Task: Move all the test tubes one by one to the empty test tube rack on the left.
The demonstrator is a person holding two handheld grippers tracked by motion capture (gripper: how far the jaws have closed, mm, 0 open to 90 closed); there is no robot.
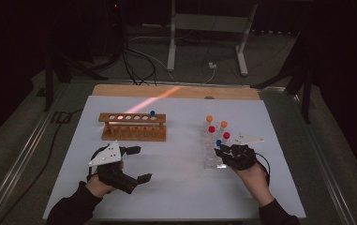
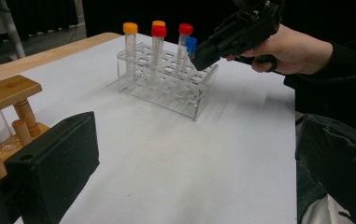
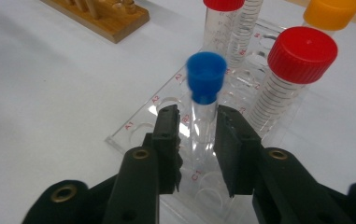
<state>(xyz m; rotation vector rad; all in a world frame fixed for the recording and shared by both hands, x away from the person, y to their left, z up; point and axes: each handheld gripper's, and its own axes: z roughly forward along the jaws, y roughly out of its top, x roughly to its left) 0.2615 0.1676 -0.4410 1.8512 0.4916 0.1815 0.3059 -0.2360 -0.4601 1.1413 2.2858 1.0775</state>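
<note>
Blue-capped tube (image 3: 205, 93) clamped between right gripper (image 3: 196, 122) fingers in clear rack (image 3: 133, 133); left gripper (image 1: 141, 164) fingers apart.

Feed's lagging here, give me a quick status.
Right claw closing around blue-capped tube in clear rack. Left claw open, empty. Red-capped tube stands close beside.

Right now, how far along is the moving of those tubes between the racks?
Done: one blue-capped tube stands in the wooden rack. In hand: the right gripper straddles another blue-capped tube in the clear rack; whether its pads already press I cannot tell. Left: two red-capped tubes and two orange-capped tubes. The left gripper waits open.
</note>
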